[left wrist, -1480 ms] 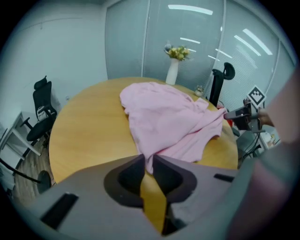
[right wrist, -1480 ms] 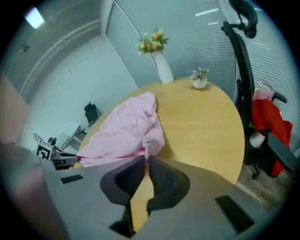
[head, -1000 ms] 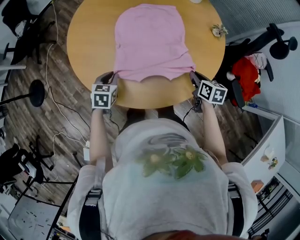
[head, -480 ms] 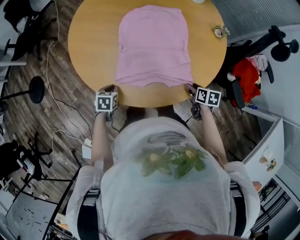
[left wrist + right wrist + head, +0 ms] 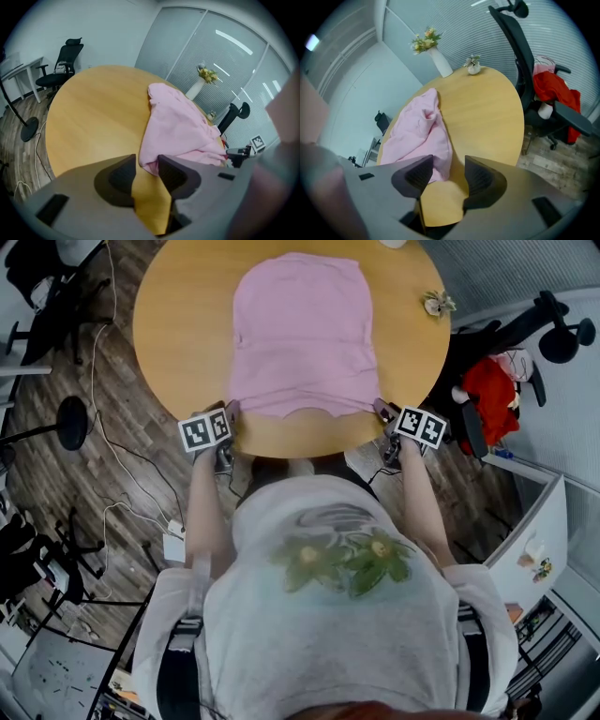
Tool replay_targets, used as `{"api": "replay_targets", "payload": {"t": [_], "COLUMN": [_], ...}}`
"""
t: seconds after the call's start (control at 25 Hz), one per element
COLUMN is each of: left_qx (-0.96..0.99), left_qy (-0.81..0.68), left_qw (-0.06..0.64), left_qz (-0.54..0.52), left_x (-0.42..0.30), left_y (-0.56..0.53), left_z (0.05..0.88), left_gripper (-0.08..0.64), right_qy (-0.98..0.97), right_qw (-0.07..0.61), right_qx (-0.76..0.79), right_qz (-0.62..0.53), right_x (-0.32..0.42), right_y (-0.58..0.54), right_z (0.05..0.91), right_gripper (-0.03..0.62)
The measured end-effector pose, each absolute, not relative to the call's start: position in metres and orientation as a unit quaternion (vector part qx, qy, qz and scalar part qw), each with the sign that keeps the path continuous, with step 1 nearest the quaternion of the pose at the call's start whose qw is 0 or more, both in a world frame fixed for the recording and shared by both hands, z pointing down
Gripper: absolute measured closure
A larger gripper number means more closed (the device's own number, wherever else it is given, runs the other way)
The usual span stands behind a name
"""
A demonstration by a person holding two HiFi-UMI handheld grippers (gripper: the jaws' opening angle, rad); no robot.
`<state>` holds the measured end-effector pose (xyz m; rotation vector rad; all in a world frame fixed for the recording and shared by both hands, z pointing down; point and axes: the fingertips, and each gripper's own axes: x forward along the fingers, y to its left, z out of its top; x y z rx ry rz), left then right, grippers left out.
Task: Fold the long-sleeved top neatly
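Head view: you are standing at a round wooden worktop [image 5: 178,324], looking steeply down. A pink long-sleeved top [image 5: 302,334] is lying flat in the middle, stretching away from you. No sleeves are sticking out at the sides, so they are probably already folded in. The left tool [image 5: 228,413] is sitting at the near left corner of the top and the right tool [image 5: 380,409] at the near right corner.

Left gripper view: the left tool's jaws have just been opening and are standing apart. The pink corner is lying at their tips, between them, with bare wood showing in the gap. Nothing is being pinched.

Right gripper view: the right tool's jaws have just been opening too and are standing wide apart. The pink edge is reaching in beside one jaw, unclamped. A vase of flowers [image 5: 433,54] is standing at the far rim.

Judging from this, the near edge is looking laid out, while the end-to-end folds are still remaining.
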<state>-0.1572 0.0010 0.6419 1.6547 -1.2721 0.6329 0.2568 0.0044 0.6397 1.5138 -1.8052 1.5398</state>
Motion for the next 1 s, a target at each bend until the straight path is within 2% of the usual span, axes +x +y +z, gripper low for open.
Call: {"api": "replay_targets", "payload": {"t": [0.16,0.2,0.28,0.48,0.6,0.68,0.8,0.96,1.0], "left_qx": [0.665,0.668,0.677,0.696,0.706,0.711,0.743,0.835,0.853], "left_qy": [-0.51,-0.506,-0.5,-0.505,-0.49,-0.484,-0.469,-0.351,-0.31], "left_qw": [0.479,0.478,0.469,0.441,0.419,0.38,0.283,0.197,0.186], "left_qz": [0.26,0.263,0.266,0.257,0.294,0.341,0.384,0.376,0.376], "left_x": [-0.153,-0.151,-0.148,-0.149,-0.148,-0.144,-0.117,-0.009,0.023], "left_y": [0.004,0.004,0.002,-0.019,-0.022,-0.02,-0.021,-0.014,-0.008], "left_z": [0.651,0.651,0.646,0.629,0.622,0.616,0.589,0.558,0.559], "left_gripper": [0.458,0.487,0.513,0.518,0.508,0.444,0.42,0.417,0.376], "right_qy": [-0.612,-0.615,-0.626,-0.646,-0.665,-0.679,-0.685,-0.695,-0.698], "right_qw": [0.141,0.139,0.134,0.099,0.103,0.121,0.132,0.099,0.092], "right_qx": [0.508,0.499,0.488,0.476,0.46,0.439,0.414,0.388,0.382], "right_qz": [0.59,0.594,0.593,0.589,0.579,0.575,0.584,0.597,0.599], "right_x": [0.251,0.247,0.241,0.235,0.221,0.208,0.193,0.177,0.175], "right_y": [0.007,0.008,0.006,-0.017,-0.032,-0.036,-0.036,-0.034,-0.034], "right_z": [0.658,0.657,0.651,0.621,0.599,0.591,0.585,0.574,0.572], "right_gripper": [0.403,0.491,0.527,0.537,0.537,0.537,0.537,0.537,0.537]}}
